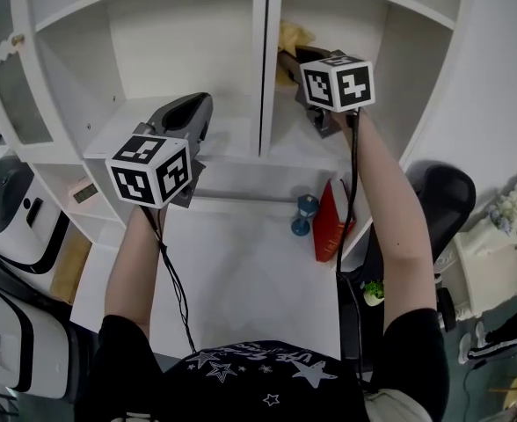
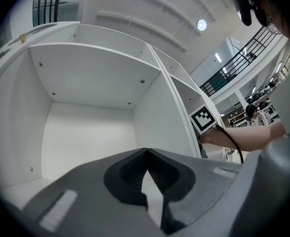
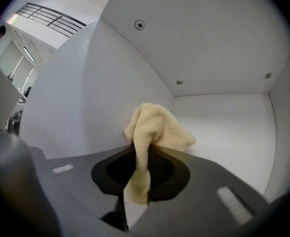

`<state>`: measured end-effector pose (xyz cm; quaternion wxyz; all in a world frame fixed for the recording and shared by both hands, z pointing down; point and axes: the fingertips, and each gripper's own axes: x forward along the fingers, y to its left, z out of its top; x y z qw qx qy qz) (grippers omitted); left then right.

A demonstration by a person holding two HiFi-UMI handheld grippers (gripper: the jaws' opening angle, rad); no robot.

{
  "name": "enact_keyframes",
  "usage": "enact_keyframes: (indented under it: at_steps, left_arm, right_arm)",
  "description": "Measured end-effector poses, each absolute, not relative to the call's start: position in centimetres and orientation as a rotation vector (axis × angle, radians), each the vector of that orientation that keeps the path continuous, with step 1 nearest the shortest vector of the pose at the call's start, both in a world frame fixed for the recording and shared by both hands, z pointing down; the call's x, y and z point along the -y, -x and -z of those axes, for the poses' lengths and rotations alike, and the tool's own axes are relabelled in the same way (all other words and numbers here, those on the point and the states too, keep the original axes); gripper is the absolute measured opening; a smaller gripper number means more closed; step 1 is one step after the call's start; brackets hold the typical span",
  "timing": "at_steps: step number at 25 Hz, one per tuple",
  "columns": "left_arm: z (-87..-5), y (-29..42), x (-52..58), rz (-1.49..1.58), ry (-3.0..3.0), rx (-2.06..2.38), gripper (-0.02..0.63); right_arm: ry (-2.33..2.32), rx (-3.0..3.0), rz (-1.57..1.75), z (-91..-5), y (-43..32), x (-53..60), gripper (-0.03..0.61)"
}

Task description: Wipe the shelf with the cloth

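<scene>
- The left gripper (image 2: 145, 157) hangs before the left compartment, its jaws together on nothing.
- The right gripper (image 3: 137, 154) reaches into the right compartment, jaws clamped on a fold of the yellow cloth (image 3: 157, 127).
- The cloth looks light, soft and floppy. It probably handles best pinched at a thick fold, as here.
- Its bunched body rests where the shelf (image 3: 229, 127) floor meets the side wall.

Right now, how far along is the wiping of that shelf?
Done: the cloth is picked up and pinched in the right claw. In hand: it sits inside the right compartment of the shelf, seemingly against the side wall. Left: nothing shows which surfaces are already wiped. The left claw, shut and empty, faces the left compartment.
</scene>
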<state>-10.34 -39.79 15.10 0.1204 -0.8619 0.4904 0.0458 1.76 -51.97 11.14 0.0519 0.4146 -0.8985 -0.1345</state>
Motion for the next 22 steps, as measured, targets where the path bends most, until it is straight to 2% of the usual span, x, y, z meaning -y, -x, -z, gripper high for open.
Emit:
enact_keyframes:
  at_steps: [22]
  left_arm:
    - [-17.1, 7.1, 33.6, -0.136, 2.573, -1.473, 0.000]
  right_arm:
    - [-1.031, 2.867, 0.441, -12.0, -1.6, 38.2, 0.081]
